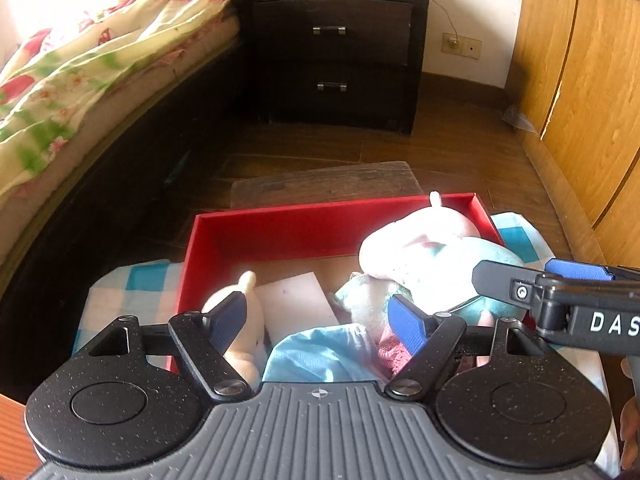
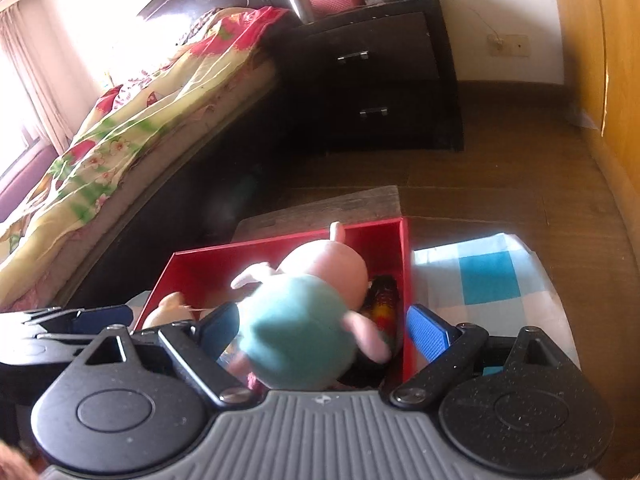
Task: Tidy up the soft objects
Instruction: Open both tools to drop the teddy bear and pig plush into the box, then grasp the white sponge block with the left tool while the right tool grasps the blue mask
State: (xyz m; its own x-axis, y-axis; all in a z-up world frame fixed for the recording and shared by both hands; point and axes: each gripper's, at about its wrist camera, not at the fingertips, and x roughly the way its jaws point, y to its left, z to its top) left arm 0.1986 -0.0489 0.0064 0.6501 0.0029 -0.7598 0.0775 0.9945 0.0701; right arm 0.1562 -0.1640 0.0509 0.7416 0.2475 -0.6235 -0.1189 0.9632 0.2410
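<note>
Bed (image 1: 80, 80): flowered cover, along the left of both views; only the right wrist view shows the curtain (image 2: 28, 72) behind it.
Nightstand (image 1: 336, 56): dark, two drawers, at the far wall beside the bed.
Checked cloth (image 2: 480, 280): blue and white, under the box, showing past its right wall.
Red box (image 1: 280, 224): open on the cloth; its far edge lies over a dark wooden board (image 1: 320, 184).
Pig plush (image 2: 304, 320): pink head, teal body, inside the box against the right wall, blurred in the right wrist view.
Dark toy (image 2: 384, 300): in the far right corner, seen only from the right wrist.
Cream plush (image 1: 244, 320): near left corner.
Light blue cloth (image 1: 320, 352): near edge, seen only from the left wrist.
Left gripper (image 1: 320, 320): jaws wide, nothing pinched.
Right gripper (image 2: 324, 328): jaws wide around the pig; pads look clear of it.
</note>
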